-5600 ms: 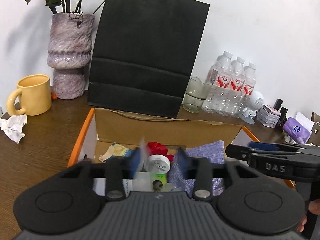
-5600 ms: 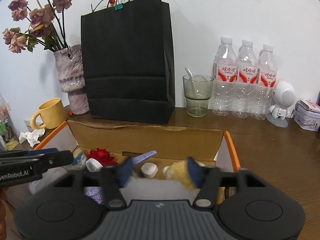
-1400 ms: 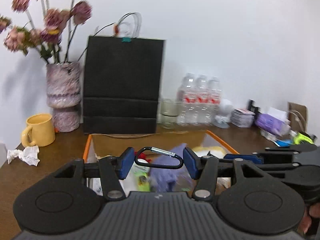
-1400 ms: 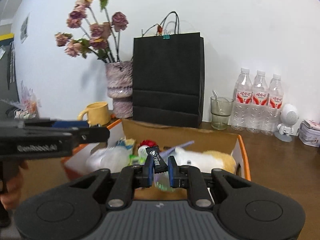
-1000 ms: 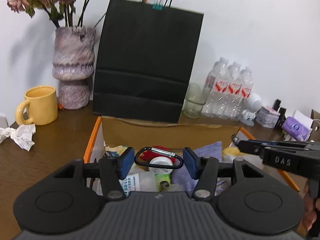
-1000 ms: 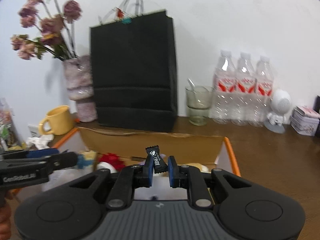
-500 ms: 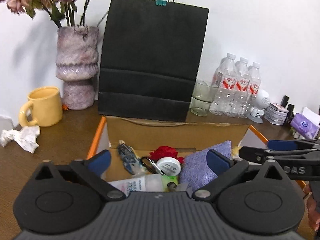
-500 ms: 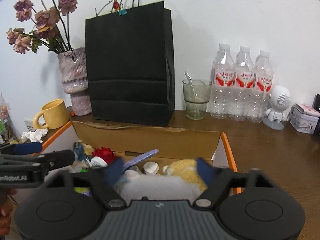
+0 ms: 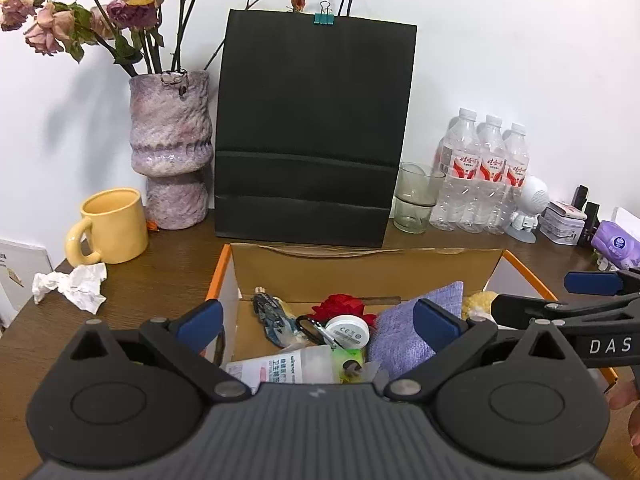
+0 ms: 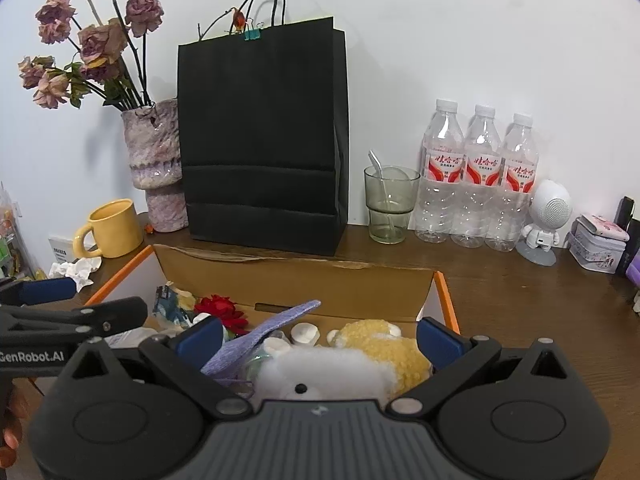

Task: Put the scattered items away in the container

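Observation:
An open cardboard box with an orange rim holds several small items. My left gripper hangs over its near side, open with nothing between the pads. Below it lie a black carabiner, a white round disc, a red flower and a purple cloth. My right gripper is over the box too; its jaws are opening and hold nothing. Under it sits a white and yellow plush toy. The small black wrapper is not visible.
Behind the box stand a black paper bag, a purple vase, a green glass and three water bottles. A yellow mug and crumpled tissue are left; a white figurine and a tin right.
Both grippers have opened wide. The carabiner has left the left gripper and now lies in the box. The small black wrapper is gone from the right gripper's pads.

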A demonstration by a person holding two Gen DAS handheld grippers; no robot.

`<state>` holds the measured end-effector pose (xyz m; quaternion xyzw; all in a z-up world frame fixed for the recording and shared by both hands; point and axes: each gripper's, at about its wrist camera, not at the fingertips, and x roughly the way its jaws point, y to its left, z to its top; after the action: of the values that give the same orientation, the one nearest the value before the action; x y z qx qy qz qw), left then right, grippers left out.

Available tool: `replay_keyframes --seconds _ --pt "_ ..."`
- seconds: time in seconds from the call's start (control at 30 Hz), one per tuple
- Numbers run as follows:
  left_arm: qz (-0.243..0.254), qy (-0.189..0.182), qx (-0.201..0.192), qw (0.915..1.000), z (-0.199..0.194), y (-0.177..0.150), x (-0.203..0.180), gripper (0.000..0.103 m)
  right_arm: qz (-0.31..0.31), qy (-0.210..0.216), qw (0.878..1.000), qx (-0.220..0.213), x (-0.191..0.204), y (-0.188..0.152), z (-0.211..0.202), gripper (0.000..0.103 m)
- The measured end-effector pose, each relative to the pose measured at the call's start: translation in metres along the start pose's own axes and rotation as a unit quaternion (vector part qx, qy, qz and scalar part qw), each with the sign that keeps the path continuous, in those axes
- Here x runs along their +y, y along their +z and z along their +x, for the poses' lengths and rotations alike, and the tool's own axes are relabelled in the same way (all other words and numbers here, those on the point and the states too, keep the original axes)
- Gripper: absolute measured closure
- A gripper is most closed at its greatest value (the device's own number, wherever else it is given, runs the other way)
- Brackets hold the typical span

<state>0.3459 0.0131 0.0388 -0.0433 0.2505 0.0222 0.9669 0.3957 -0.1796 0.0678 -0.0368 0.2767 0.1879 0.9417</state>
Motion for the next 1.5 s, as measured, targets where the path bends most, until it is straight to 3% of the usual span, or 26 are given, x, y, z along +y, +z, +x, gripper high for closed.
replay_keyframes --seconds 0.93,1.5 --pt "0.028 0.032 -0.020 0.9989 -0.143 -0.044 -0.019 0.000 -0.005 0.004 1.000 -0.024 0.035 -0.050 -0.144 0.000" --pt "0.031 0.057 -0.007 0.9979 -0.186 -0.074 -0.024 0.000 -0.005 0.004 1.000 -0.014 0.049 -0.078 -0.187 0.000"
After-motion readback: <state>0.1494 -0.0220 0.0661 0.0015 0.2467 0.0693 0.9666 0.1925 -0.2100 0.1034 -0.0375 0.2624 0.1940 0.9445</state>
